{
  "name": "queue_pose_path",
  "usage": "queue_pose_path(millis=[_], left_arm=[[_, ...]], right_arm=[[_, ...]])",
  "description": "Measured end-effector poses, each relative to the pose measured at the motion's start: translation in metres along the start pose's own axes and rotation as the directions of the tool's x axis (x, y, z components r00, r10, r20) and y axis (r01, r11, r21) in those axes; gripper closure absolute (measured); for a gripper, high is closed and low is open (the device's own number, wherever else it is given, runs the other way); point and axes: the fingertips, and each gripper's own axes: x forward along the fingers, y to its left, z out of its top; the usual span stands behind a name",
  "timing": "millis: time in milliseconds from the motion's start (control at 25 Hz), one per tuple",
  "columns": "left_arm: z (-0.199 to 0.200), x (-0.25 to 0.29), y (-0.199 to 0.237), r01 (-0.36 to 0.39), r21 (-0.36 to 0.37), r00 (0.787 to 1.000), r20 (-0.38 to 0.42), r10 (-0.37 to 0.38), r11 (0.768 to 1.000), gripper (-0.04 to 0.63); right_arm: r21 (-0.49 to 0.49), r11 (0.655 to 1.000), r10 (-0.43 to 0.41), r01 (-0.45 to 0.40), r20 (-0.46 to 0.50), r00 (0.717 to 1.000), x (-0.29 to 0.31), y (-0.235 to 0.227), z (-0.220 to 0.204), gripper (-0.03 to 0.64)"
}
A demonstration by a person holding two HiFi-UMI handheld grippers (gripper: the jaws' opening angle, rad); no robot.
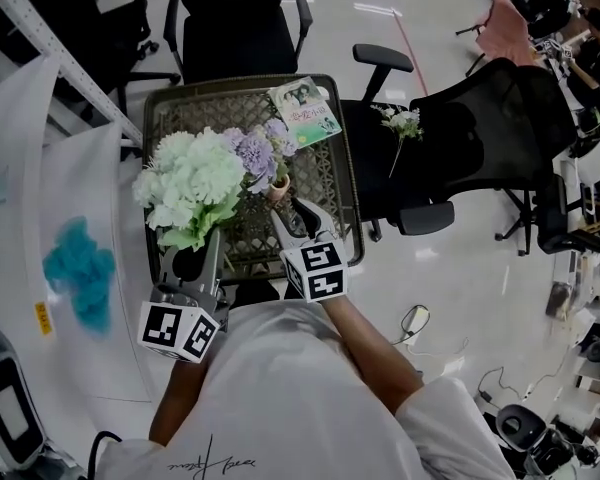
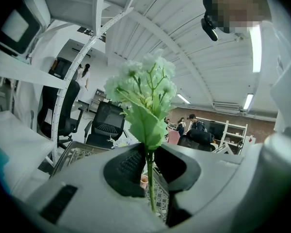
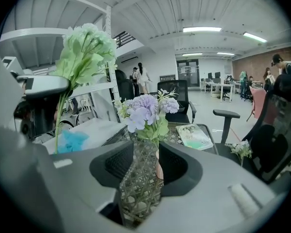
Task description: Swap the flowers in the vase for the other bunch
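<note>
A bunch of purple flowers [image 1: 258,150] stands in a small pinkish vase [image 1: 279,186] on the mesh-topped table [image 1: 332,173]. My right gripper [image 1: 298,216] sits just on the near side of it, open. In the right gripper view the vase [image 3: 158,168] shows between the spread jaws, close to the right one, with the purple flowers [image 3: 148,108] above; the pads do not press on it. My left gripper [image 1: 192,253] is shut on the stem [image 2: 149,178] of a white-green bunch [image 1: 188,180], held upright left of the vase.
A green book [image 1: 305,108] lies at the table's far right corner. A small white sprig [image 1: 402,123] rests on the black chair [image 1: 450,148] to the right. Another black chair [image 1: 235,28] stands behind the table. A white surface with a blue tuft [image 1: 80,273] is at left.
</note>
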Motion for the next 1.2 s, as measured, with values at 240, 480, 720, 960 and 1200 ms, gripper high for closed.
queue_pose_path(millis=[240, 480, 720, 960, 1200], left_arm=[[0.001, -0.003, 0.0, -0.012, 0.009, 1.0, -0.006, 0.012, 1.0, 0.532], [0.0, -0.003, 0.005, -0.034, 0.012, 0.999, -0.021, 0.034, 0.999, 0.532], [-0.002, -0.004, 0.008, -0.054, 0.011, 0.998, -0.035, 0.055, 0.998, 0.532], [-0.007, -0.005, 0.013, -0.083, -0.001, 0.995, -0.049, 0.083, 0.997, 0.532], [-0.011, -0.005, 0.017, -0.105, 0.011, 0.993, -0.062, 0.105, 0.994, 0.532]], right_arm=[[0.004, 1.0, 0.012, -0.012, -0.034, 0.999, 0.017, -0.004, -0.01, 0.428], [0.005, 1.0, 0.003, -0.003, -0.048, 0.999, 0.03, -0.015, -0.013, 0.413], [0.001, 1.0, 0.015, -0.015, -0.065, 0.998, 0.042, -0.018, -0.016, 0.41], [0.007, 0.999, 0.035, -0.034, -0.079, 0.996, 0.052, -0.016, -0.02, 0.41], [-0.01, 1.0, 0.027, -0.028, -0.094, 0.995, 0.063, -0.022, -0.025, 0.413]])
